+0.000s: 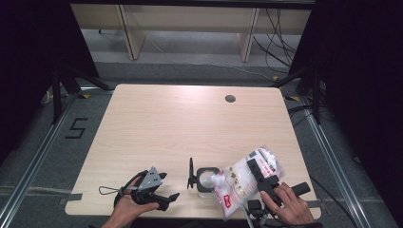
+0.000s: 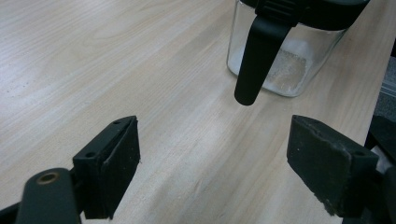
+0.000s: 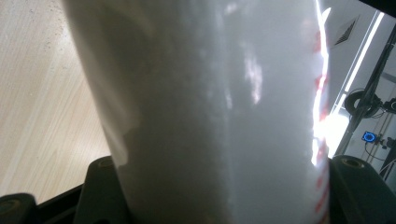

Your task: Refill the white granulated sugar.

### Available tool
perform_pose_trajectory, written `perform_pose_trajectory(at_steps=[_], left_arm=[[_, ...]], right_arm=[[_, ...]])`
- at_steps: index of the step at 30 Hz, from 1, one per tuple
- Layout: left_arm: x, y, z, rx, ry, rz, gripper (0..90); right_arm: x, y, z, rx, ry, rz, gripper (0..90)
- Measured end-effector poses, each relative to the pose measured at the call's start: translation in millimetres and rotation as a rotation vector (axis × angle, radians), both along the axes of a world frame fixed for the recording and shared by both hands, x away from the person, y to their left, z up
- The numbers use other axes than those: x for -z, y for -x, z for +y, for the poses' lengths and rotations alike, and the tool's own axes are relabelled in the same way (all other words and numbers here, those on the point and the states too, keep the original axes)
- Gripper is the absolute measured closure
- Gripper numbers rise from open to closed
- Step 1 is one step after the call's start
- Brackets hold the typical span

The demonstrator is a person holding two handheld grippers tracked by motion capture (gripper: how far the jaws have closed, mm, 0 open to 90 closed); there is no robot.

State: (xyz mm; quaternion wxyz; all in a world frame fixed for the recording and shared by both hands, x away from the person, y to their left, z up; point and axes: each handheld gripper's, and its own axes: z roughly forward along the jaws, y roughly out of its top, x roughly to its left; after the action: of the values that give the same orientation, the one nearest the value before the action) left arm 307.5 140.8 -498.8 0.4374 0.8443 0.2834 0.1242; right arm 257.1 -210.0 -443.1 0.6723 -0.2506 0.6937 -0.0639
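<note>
While the bag [image 1: 247,178] is clamped in the right gripper [image 1: 261,176] and tipped toward 9 o'clock over the jar [image 1: 207,178], pouring is judged underway; steady tilt is required. The left gripper [image 1: 157,190] is held apart.

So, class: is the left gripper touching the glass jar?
Apart. In the left gripper view, bare table lies between the open left gripper and the glass jar.

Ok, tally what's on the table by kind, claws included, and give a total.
Claws: 2, left claw and right claw
Plastic bags of white granules: 1
Glass jars with black flip lid: 1
Total: 4
</note>
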Motion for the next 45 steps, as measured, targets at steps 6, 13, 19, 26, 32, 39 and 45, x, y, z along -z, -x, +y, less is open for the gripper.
perform_pose_trajectory(at_steps=[6, 13, 19, 26, 32, 39, 45], left_arm=[[-0.7, -0.4, 0.5, 0.008, -0.008, -0.010, 16.9], [-1.1, -1.4, 1.0, 0.022, -0.018, -0.020, 17.2], [-1.1, -0.7, 0.8, 0.016, -0.015, -0.002, 17.2], [-0.9, -1.3, 0.7, 0.023, -0.016, -0.014, 17.2], [-1.0, -1.6, 0.9, 0.023, -0.018, -0.021, 17.2], [-1.1, -1.3, 0.8, 0.021, -0.016, -0.019, 17.2], [-1.1, -1.7, 1.0, 0.025, -0.019, -0.022, 17.2]], right_arm=[[0.6, -0.1, -0.5, 0.005, -0.009, 0.006, 41.4], [1.1, -1.7, -1.9, -0.023, -0.014, -0.006, 41.6], [-0.3, -1.8, -1.9, -0.011, -0.012, 0.010, 41.8], [-0.9, -2.3, -1.1, -0.013, -0.006, 0.013, 42.0], [-1.1, -1.5, -1.4, -0.012, -0.004, 0.009, 42.1], [-2.0, -1.0, -1.3, -0.010, -0.007, 0.006, 42.2], [-2.1, -1.1, -1.7, -0.018, -0.005, 0.004, 42.2]])
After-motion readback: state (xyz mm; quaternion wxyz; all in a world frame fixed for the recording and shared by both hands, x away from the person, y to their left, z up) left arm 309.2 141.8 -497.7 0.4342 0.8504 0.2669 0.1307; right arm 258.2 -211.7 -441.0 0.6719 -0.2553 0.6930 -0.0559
